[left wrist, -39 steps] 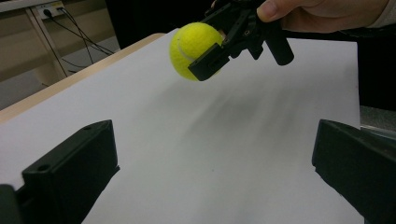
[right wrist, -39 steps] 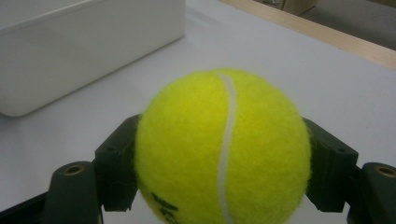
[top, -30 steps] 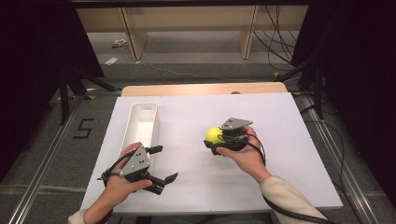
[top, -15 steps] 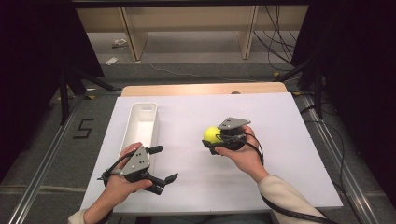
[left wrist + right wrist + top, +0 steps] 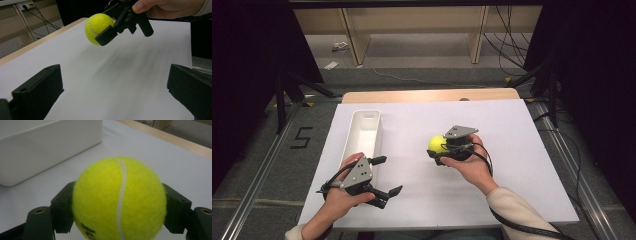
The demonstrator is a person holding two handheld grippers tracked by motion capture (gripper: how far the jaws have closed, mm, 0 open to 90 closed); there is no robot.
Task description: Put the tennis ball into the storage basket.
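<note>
A yellow tennis ball (image 5: 436, 144) hangs a little above the middle of the white table, with my right gripper (image 5: 438, 150) shut on it. In the right gripper view the ball (image 5: 119, 199) sits squeezed between both black jaws. The left gripper view shows the same ball (image 5: 97, 28) and the right gripper (image 5: 105, 31) held by a hand, off the table surface. My left gripper (image 5: 387, 176) is near the front left of the table, open with nothing between its jaws, pointing toward the ball. The left gripper (image 5: 115, 96) has its jaws spread wide apart.
A long white tray (image 5: 354, 137) lies at the left of the table, just beyond my left hand; it appears as a white wall (image 5: 45, 147) in the right gripper view. The white tabletop (image 5: 522, 130) ends in a wooden strip (image 5: 427, 95) at the back.
The right gripper with the ball has drifted slightly leftward and a little up. The left gripper has stayed put.
</note>
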